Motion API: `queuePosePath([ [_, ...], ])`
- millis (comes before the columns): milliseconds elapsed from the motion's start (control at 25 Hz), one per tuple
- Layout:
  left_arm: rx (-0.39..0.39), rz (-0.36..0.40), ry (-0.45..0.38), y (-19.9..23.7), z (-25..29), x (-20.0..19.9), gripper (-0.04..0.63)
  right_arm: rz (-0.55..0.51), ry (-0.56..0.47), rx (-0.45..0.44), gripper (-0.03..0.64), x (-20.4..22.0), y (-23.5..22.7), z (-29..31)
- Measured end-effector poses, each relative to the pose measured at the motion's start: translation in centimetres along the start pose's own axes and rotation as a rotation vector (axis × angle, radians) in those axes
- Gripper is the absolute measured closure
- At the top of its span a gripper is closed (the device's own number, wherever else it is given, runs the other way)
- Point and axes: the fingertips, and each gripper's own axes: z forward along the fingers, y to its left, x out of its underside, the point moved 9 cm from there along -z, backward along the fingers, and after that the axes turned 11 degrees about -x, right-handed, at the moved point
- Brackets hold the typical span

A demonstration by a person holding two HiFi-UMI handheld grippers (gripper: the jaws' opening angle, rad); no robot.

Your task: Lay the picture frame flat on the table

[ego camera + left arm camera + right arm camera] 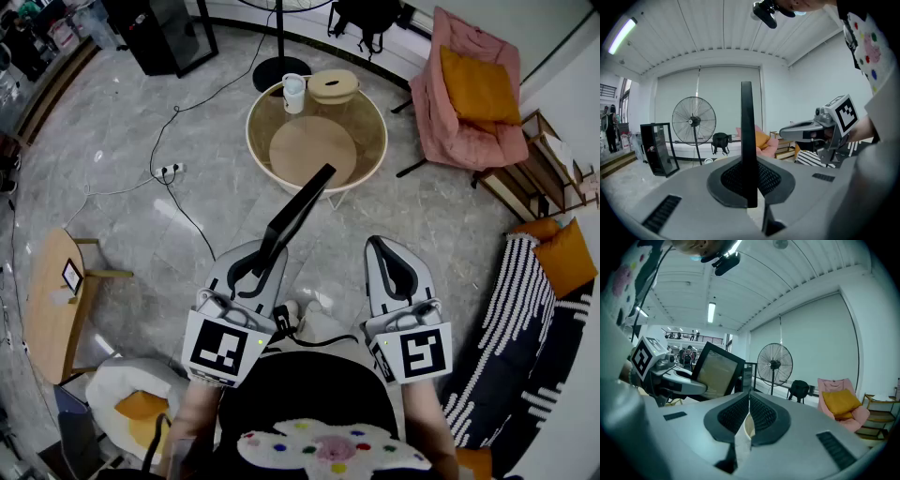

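The left gripper (262, 253) pinches the picture frame (298, 211) in its fingers, the frame rising toward 1 o'clock. The right gripper (380, 247) is empty, its fingers pressed together.

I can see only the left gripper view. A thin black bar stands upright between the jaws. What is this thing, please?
Observer: It is the picture frame, edge-on to you. The right gripper view shows its black border and pale face. The left gripper is shut on its lower end.
Operator: Does the right gripper help to hold it?
Observer: No. The right gripper is shut with nothing between its jaws, apart from the frame.
Operator: Where is the table?
Observer: The head view shows a round table ahead, beyond the frame. A white mug and a round wooden object stand at its far side.
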Motion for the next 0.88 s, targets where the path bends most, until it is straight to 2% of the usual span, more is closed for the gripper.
queuePosePath([
  [240,0.006,0.031,0.009,0.1,-0.2,0.6,0.563,0.000,0.001,0.001,0.581,0.1,0.1,-0.1],
  [440,0.011,0.005,-0.002,0.2,-0.2,0.5,0.563,-0.012,0.007,0.002,0.581,-0.1,0.5,0.0],
  [880,0.053,0.009,-0.023,1.5,-0.3,0.7,0.563,0.027,-0.004,0.072,0.581,-0.1,1.4,0.3],
])
